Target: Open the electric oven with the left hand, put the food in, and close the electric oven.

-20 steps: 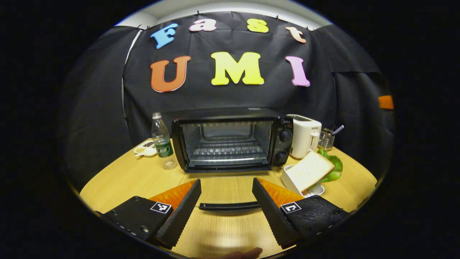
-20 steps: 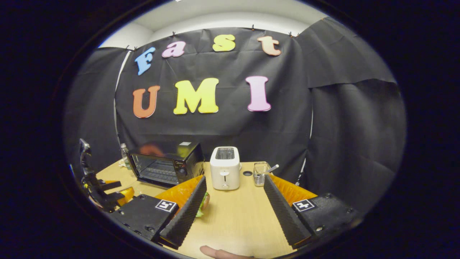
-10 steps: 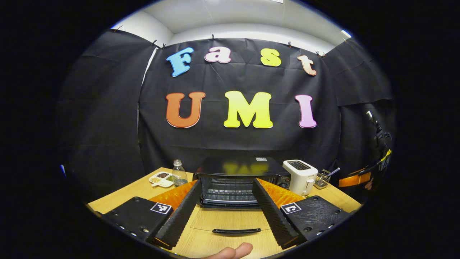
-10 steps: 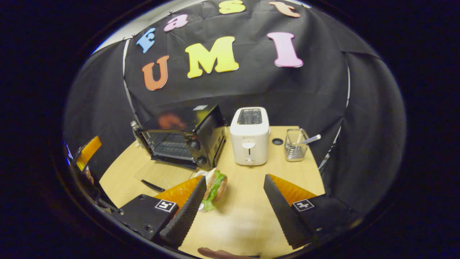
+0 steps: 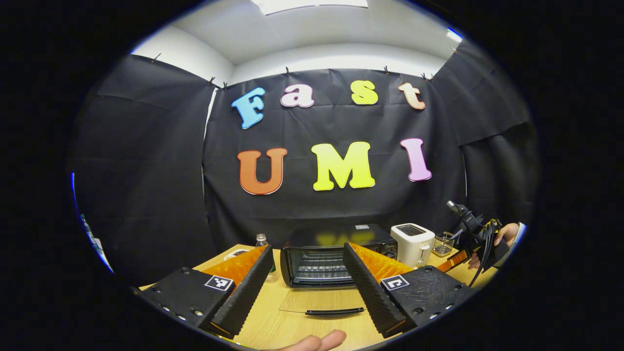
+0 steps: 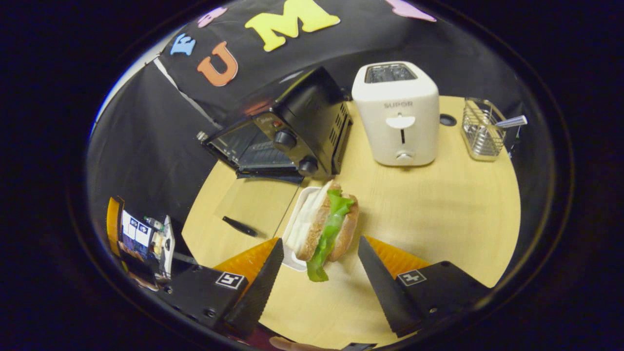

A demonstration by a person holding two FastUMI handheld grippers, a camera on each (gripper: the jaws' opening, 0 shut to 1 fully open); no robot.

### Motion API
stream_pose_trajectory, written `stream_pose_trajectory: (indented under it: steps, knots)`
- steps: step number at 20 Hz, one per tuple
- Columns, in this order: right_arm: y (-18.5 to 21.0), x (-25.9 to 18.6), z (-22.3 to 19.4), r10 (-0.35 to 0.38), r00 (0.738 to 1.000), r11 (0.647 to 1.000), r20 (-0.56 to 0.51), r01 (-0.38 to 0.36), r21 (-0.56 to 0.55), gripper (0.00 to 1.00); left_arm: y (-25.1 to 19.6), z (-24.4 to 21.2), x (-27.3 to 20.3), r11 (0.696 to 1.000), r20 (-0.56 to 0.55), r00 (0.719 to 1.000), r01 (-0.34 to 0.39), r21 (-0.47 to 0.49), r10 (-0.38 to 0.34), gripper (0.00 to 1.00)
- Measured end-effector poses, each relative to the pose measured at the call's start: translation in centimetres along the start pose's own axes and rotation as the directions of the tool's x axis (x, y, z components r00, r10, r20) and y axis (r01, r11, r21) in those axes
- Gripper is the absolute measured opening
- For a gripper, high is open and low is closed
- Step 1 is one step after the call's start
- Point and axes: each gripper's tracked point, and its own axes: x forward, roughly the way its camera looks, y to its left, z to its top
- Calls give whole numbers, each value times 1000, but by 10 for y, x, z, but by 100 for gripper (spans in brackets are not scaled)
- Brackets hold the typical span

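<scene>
Right gripper [image 6: 319, 287] is now tilting down over the sandwich [image 6: 324, 225], jaws wide and empty, fingers straddling it without touching. Left gripper [image 5: 307, 287] is backing off and rising, also open, holding nothing. Beyond, oven [image 5: 336, 253] door [image 5: 321, 302] is lying flat open, so loading is next.

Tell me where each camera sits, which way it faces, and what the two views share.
Left gripper view: rides the left gripper, facing level at the oven with its door down; own fingers and a fingertip at the bottom.
Right gripper view: rides the right gripper, tilted down over the sandwich; own fingers at the bottom.
Shared: oven, toaster, table.
</scene>
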Motion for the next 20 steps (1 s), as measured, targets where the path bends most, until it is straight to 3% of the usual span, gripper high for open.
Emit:
stream_pose_trajectory:
  steps: [2,3,4,5,7,9,10,11,12,13,14,20]
  knots:
    - [-1,9,1,32,999,999,-21,-31,32,98,-10,-5,-5,999,-9,999,31,-16,-31,94]
    - [3,13,0,68,997,996,-33,-66,55,84,-11,-7,-6,999,-13,999,38,-12,-38,95]
    - [9,15,-1,110,993,991,-46,-106,79,94,-8,-10,-5,999,-21,999,34,-7,-34,95]
    - [16,18,-1,157,987,982,-45,-151,113,90,-7,-12,-4,999,-35,999,33,-4,-33,95]
    - [18,26,-4,200,979,962,-48,-186,199,77,-6,-11,-6,999,-38,999,34,-8,-34,95]
    - [19,29,-3,219,975,940,-33,-202,274,40,-5,-8,-11,999,-30,999,44,-15,-44,95]
    - [16,26,-1,214,977,940,-20,-200,275,33,-3,-8,-13,999,-27,999,45,-17,-45,95]
    - [14,24,0,203,979,942,-7,-193,273,41,1,-7,-14,999,-23,999,43,-19,-43,95]
    - [14,22,1,193,981,944,7,-187,272,39,5,-7,-15,999,-24,999,40,-24,-40,95]
    - [16,17,1,184,983,947,21,-183,265,29,8,-8,-17,999,-26,999,39,-30,-40,95]
    - [19,11,2,177,984,949,38,-181,260,37,10,-9,-19,998,-27,999,40,-37,-41,95]
    - [59,-23,-1,196,967,937,161,-234,261,37,34,-15,-25,997,-31,998,44,-64,-46,95]
